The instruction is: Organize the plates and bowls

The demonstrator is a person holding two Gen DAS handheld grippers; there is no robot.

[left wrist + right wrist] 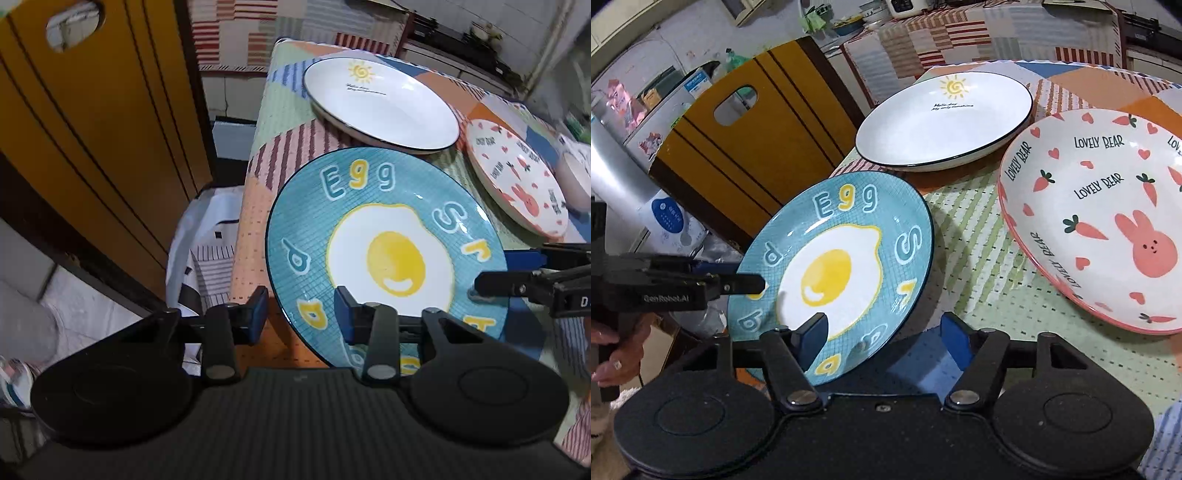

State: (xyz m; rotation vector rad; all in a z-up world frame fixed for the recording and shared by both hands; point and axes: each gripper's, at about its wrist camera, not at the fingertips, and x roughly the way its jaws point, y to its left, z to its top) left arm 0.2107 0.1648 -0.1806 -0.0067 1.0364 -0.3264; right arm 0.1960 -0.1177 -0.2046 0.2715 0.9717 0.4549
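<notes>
Both the left gripper (pixel 301 314) and right gripper (pixel 882 338) straddle the egg plate's (pixel 831 273) rim with jaws spread at the tabletop's (pixel 975 236) left edge, while the sun plate (pixel 942 122) and rabbit plate (pixel 1100 218) lie unstacked.

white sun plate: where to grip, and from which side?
Grip the white sun plate by its rim, one finger over and one under. It is shallow and lies flat on the tablecloth. Probably come from its left, at the table edge, since the egg plate and bunny plate crowd the near side.
</notes>
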